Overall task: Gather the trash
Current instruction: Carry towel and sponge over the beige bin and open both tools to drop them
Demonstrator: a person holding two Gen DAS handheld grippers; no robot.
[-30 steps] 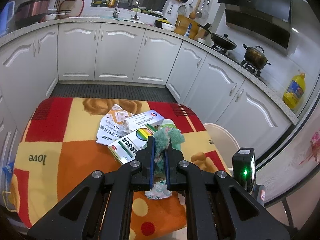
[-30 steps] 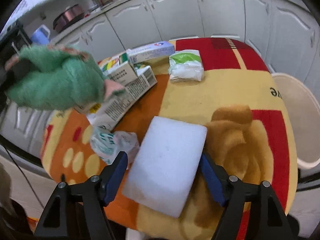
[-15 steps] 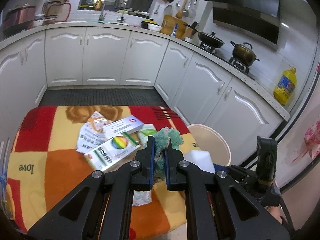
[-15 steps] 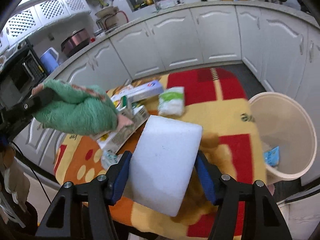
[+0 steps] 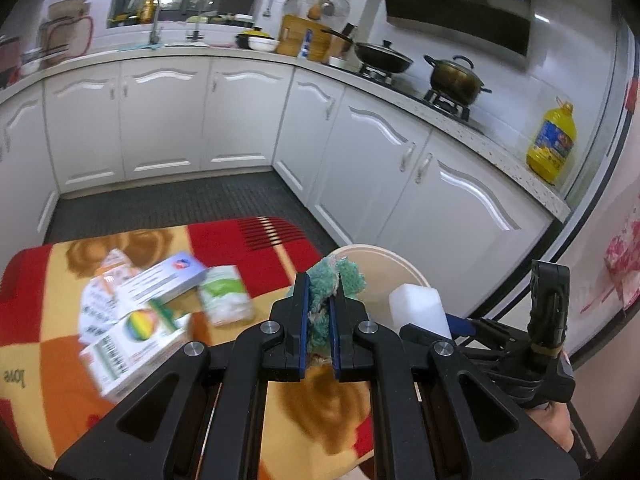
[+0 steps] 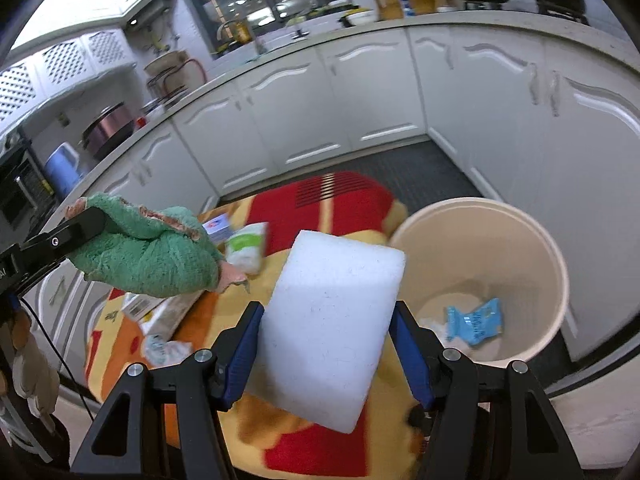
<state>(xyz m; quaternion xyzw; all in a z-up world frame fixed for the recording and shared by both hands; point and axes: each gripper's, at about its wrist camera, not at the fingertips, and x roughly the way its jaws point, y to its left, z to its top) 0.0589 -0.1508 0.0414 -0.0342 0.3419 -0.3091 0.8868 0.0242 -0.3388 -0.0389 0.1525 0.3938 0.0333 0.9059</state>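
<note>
My left gripper (image 5: 319,292) is shut on a green rag (image 5: 334,280), held in the air over the table's right edge; the rag also shows in the right wrist view (image 6: 148,252). My right gripper (image 6: 326,320) is shut on a white foam block (image 6: 328,328), lifted above the table beside the beige trash bin (image 6: 532,264). The block (image 5: 418,310) and the bin (image 5: 384,256) also show in the left wrist view. The bin holds a blue wrapper (image 6: 474,322).
On the patterned tablecloth (image 5: 48,280) lie several boxes (image 5: 136,336), a green-white packet (image 5: 224,300) and a crumpled wrapper (image 6: 164,346). White kitchen cabinets (image 5: 240,120) curve around the dark floor behind the table.
Both grippers have risen and swung right toward the bin. The foam block has come up off the table, and the bin's inside has come into view.
</note>
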